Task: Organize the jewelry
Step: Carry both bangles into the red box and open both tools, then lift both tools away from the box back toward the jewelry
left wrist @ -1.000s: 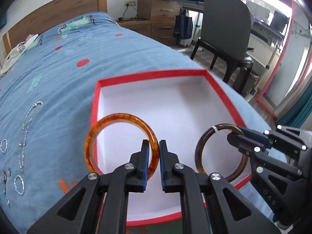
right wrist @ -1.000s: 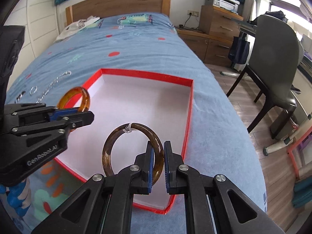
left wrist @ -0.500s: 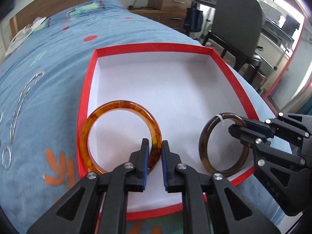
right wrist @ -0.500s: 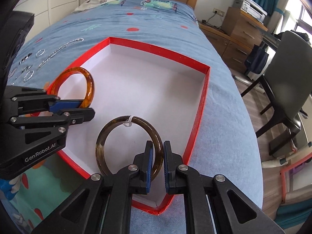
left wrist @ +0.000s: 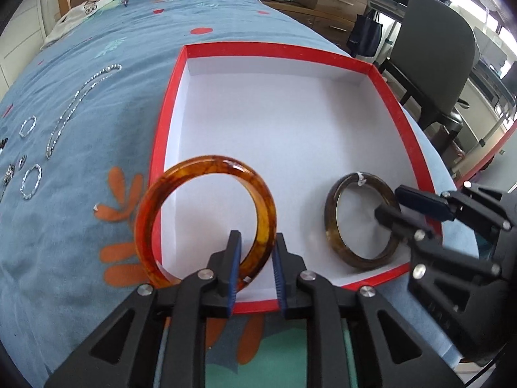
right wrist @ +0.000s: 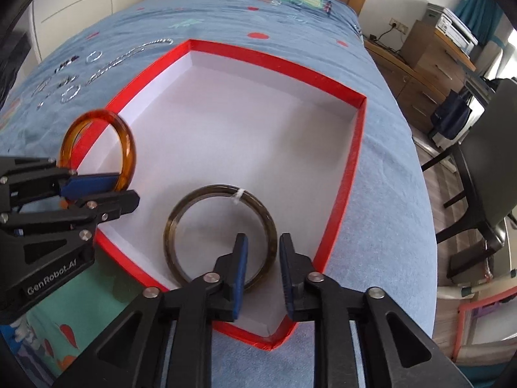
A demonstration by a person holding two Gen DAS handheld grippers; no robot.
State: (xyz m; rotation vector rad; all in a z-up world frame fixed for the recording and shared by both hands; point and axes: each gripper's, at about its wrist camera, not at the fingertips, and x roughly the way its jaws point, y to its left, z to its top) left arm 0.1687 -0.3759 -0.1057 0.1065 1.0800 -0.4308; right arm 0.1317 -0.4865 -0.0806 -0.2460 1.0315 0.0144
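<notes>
Now both grippers had their jaws parting, where 1 second before each had been clamped tight on a bangle. The left gripper (left wrist: 253, 265) stood over the near-left corner of the red box (left wrist: 400, 116), at about 7 o'clock of its white floor. The amber bangle (left wrist: 206, 220) sat between its blue pads, tilted up on edge; a gap showed on the right pad's side, so the pads no longer squeezed it. Its lower arc crossed the box's left rim. Earlier it had been held higher, clear of the floor.

The right gripper (right wrist: 262, 270) was at about 5 o'clock of the box, jaws likewise opening. The dark brown bangle (right wrist: 221, 237), marked by a small white tie at its top, lay flat on the white floor inside the near-right corner, with its rim between the spread pads and clear space on both sides. 1 second ago it had stood upright in a closed grip.

Out on the blue bedspread (left wrist: 80, 210), at about 9 o'clock from the box, a silver chain (left wrist: 77, 103) and several silver rings (left wrist: 30, 181) lay well apart from it.
</notes>
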